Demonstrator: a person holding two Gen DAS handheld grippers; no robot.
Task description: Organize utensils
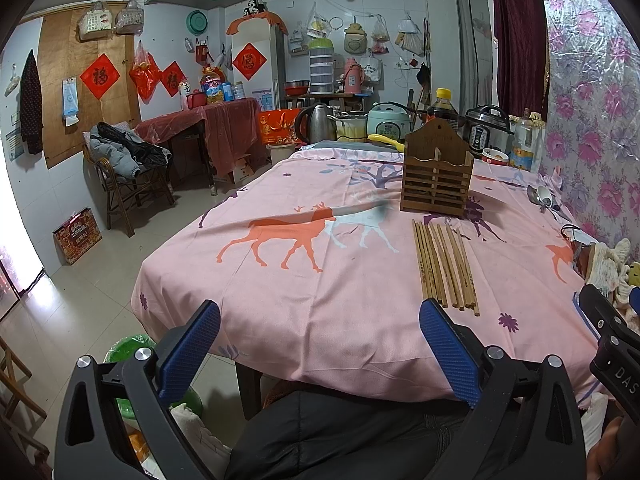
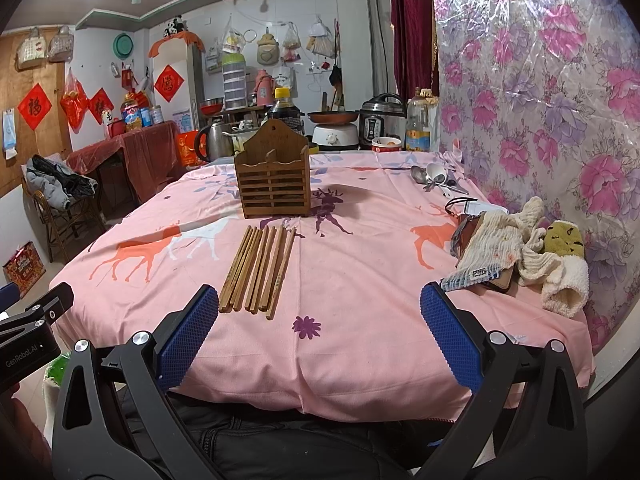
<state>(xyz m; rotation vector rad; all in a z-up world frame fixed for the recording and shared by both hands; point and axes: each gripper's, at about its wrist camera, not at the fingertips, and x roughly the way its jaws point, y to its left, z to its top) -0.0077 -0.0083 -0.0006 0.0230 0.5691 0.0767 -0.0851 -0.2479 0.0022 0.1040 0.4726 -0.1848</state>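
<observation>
Several wooden chopsticks lie side by side on the pink tablecloth; they also show in the right wrist view. A slatted wooden utensil holder stands upright just beyond them, also in the right wrist view. Metal and white spoons lie at the far right by the wall, and show in the left wrist view. My left gripper is open and empty at the table's near edge, left of the chopsticks. My right gripper is open and empty, just in front of the chopsticks.
Cloths and a pouch are piled at the table's right side by the floral wall. A kettle, rice cookers, oil bottles and a bowl crowd the far end. A chair with clothes stands on the left.
</observation>
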